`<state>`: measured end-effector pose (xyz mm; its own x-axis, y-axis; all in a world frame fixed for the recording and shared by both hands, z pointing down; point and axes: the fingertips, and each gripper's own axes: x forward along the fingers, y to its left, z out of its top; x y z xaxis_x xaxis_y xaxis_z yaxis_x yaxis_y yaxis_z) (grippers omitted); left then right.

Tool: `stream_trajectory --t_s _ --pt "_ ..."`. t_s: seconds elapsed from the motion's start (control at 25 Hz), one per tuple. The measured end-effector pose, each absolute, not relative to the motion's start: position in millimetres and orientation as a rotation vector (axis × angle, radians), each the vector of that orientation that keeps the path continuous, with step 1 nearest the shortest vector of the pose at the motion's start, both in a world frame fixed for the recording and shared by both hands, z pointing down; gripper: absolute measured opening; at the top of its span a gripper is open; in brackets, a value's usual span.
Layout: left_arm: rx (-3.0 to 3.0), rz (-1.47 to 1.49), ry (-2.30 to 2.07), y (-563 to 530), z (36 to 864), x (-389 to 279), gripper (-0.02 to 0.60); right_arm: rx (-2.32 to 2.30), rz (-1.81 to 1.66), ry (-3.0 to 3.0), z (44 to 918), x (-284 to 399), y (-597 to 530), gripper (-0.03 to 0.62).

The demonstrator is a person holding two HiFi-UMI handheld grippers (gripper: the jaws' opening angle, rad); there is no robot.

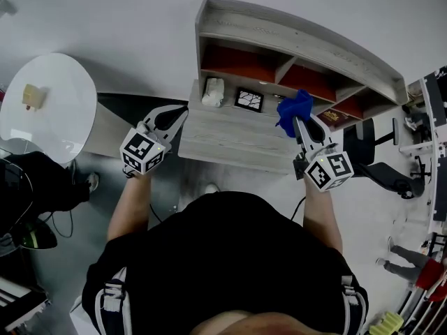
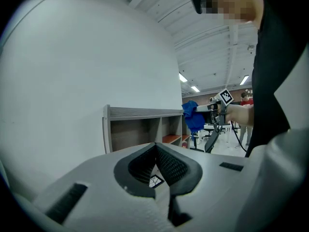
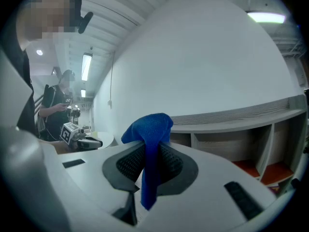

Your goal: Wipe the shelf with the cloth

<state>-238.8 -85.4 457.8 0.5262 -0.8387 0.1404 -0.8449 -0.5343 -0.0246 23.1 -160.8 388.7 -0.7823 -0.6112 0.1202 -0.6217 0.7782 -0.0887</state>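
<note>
The blue cloth (image 1: pixel 294 109) is bunched between the jaws of my right gripper (image 1: pixel 297 122), which is shut on it and held above the right part of the grey desk surface (image 1: pixel 230 137), in front of the shelf (image 1: pixel 293 37). In the right gripper view the cloth (image 3: pixel 150 129) sticks up from the closed jaws and hangs down, with the shelf (image 3: pixel 231 116) beyond. My left gripper (image 1: pixel 181 112) is at the desk's left edge, jaws together and empty. From the left gripper view (image 2: pixel 155 146) I see the shelf (image 2: pixel 140 113) and the cloth (image 2: pixel 193 116) to the right.
The shelf has red-floored compartments (image 1: pixel 237 65). On the desk lie a white object (image 1: pixel 213 91), a black-and-white patterned tile (image 1: pixel 249 100) and a dark red book (image 1: pixel 335 117). A round white table (image 1: pixel 59 117) stands at left, a black chair (image 1: pixel 377 160) at right.
</note>
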Motion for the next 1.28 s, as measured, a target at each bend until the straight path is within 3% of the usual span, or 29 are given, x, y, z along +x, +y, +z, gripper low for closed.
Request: stream_trajectory --t_s 1.28 --pt "2.686 0.232 -1.626 -142.2 427.7 -220.4 0.016 0.749 0.138 -3.011 356.5 -14.0 -240.1 0.052"
